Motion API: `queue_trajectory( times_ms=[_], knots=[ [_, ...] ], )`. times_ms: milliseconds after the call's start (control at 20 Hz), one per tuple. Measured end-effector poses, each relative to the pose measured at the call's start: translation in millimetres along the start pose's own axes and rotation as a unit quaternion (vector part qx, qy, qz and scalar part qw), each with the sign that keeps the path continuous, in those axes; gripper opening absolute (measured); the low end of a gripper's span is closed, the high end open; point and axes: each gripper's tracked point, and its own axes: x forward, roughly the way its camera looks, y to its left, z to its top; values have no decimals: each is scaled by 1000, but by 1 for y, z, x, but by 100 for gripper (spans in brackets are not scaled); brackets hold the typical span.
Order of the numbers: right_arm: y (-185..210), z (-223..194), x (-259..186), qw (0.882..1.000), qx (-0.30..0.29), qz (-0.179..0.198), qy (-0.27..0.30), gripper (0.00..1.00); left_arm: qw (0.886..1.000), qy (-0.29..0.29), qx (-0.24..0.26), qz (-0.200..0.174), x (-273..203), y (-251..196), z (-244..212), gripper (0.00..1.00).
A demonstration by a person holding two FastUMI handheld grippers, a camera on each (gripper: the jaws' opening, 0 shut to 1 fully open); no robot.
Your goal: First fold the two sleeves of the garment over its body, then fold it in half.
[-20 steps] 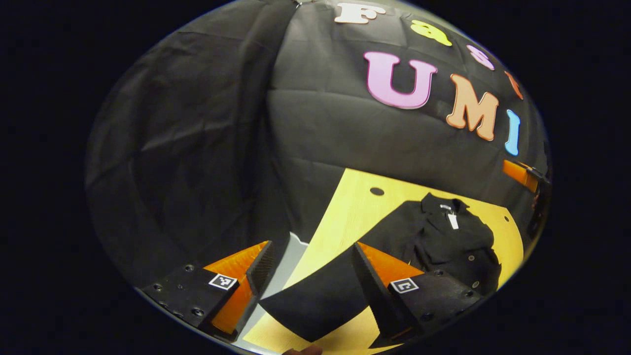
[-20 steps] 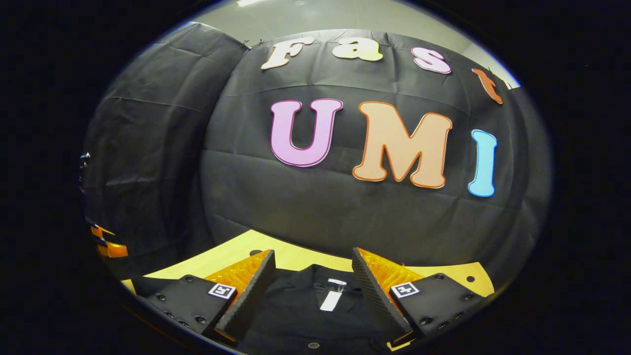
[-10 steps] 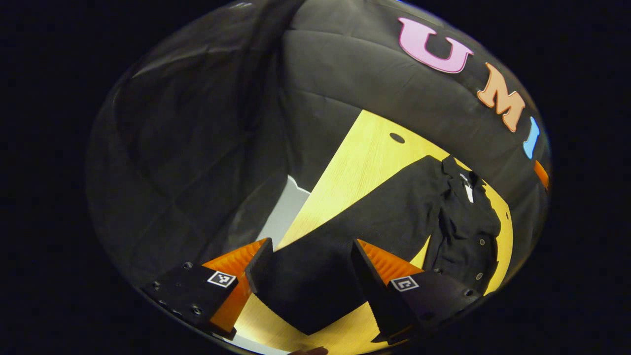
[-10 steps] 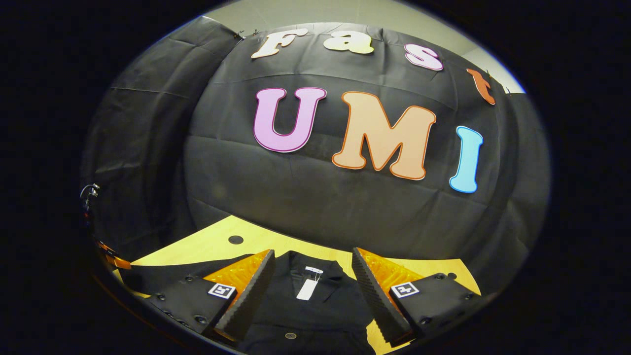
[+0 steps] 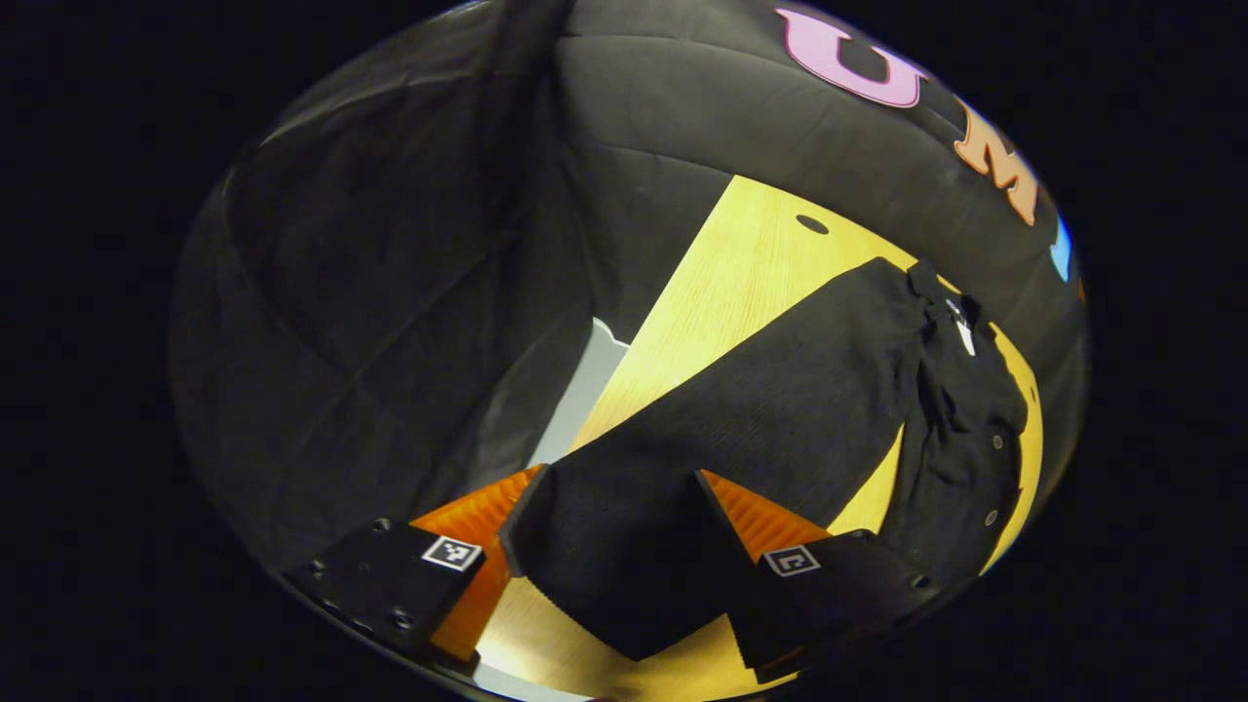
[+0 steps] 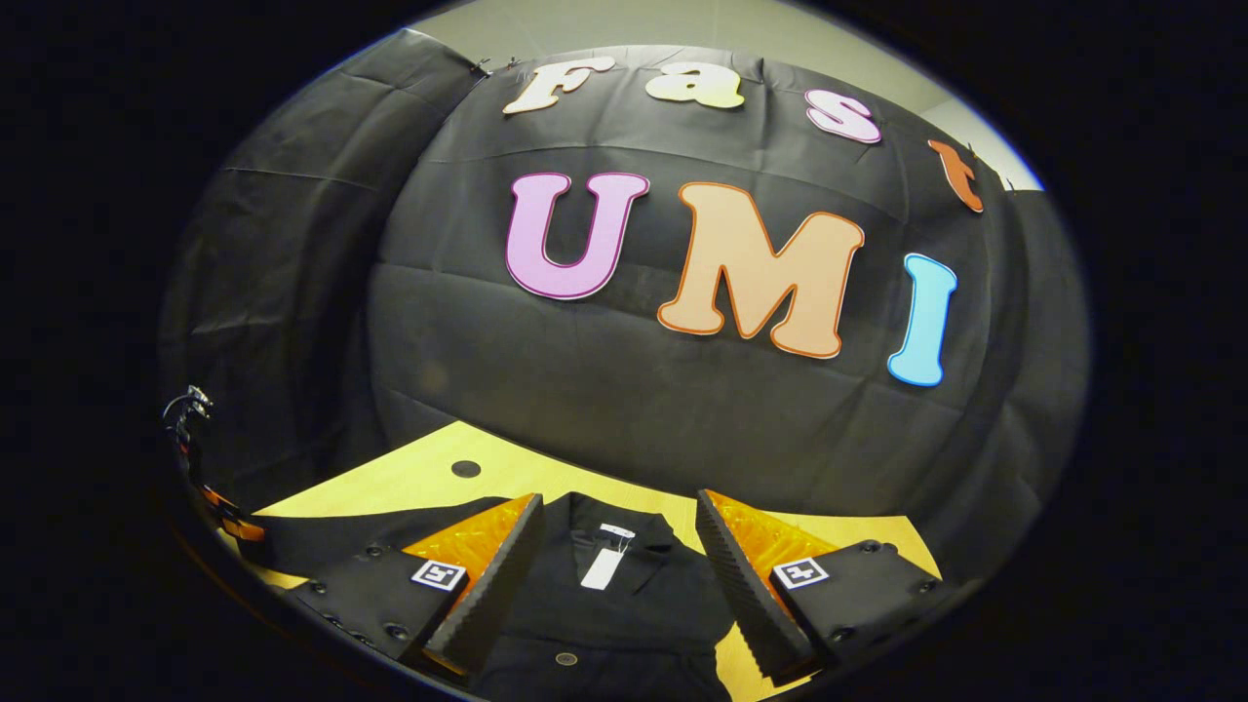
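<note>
The garment, a dark buttoned shirt, lies flat on the pale wooden surface, its collar toward the surface's far edge, where black cloth walls rise. One sleeve stretches out sideways from the garment's body across the surface. The left tongs stand wide around that sleeve's cuff end; whether they press it I cannot tell. The right tongs hover wide apart above the garment's collar, holding nothing. A small round hole marks the surface beyond the sleeve.
</note>
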Motion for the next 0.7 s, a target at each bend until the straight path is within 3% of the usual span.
queue_trajectory(
  times_ms=[100,200,250,300,550,700],
  knots=[
    [-4,-1,-2,1000,1,-2,0,98,1000,-3,-3,3,-3,7,-1,64],
    [-16,-5,-9,1000,3,-6,1,98,1000,-4,-12,7,-1,-1,-3,21],
    [-22,-7,-12,1000,6,-9,2,100,1000,-8,-15,9,-2,-5,-3,17],
    [-26,-8,-14,1000,9,-10,2,98,1000,-10,-13,12,-5,-6,-3,4],
    [-53,-8,-26,1000,15,-23,-7,100,999,-41,-27,3,-12,-13,14,0],
    [-67,-11,-32,999,20,-29,-8,100,997,-78,-8,-6,-32,-26,40,0]
  ],
)
